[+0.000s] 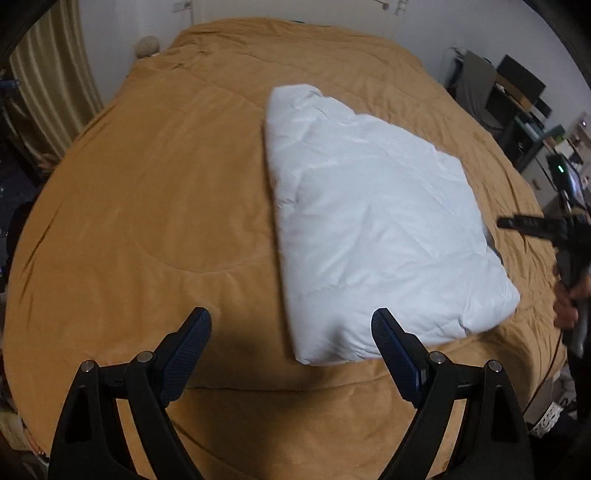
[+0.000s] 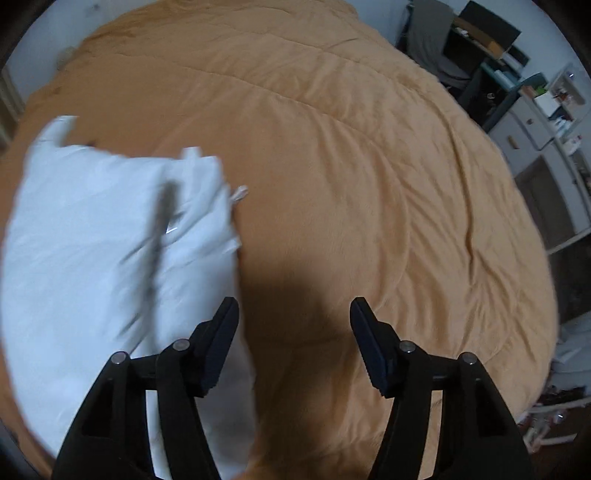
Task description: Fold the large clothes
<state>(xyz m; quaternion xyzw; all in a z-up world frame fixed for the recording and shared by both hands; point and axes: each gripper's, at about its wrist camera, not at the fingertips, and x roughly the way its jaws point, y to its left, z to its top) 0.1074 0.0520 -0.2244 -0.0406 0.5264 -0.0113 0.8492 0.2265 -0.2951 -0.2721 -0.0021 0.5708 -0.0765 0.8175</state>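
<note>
Two grippers hanging over a bed, both pointing steeply down. Covering the bed (image 1: 147,206): a tan quilt with stitched seams and soft wrinkles, filling nearly all of both views. Lying on it, a white padded garment (image 1: 369,229), folded into a thick, roughly rectangular bundle, showing right of centre in the left wrist view and at the left edge, blurred, in the right wrist view (image 2: 92,251). Sticking out from the bundle's far side, a small pale cord end (image 2: 239,192), resting on the quilt.

Left gripper (image 1: 291,323): released, jaws standing wide, nothing between them, one finger's tip showing in front of the bundle's near edge, contact not clear. Right gripper (image 2: 293,314): also released, jaws apart over bare quilt and its own shadow, just beside the garment's right edge, gripping nothing. Showing at the right edge of the left wrist view, the same right gripper (image 1: 532,223) with a hand (image 1: 567,306) around its handle.

Standing around the bed: a pale curtain (image 1: 55,74) on the left, a white wall (image 1: 332,13) behind, a cluttered dark desk (image 1: 513,96) and grey drawers (image 2: 535,140) on the right.
</note>
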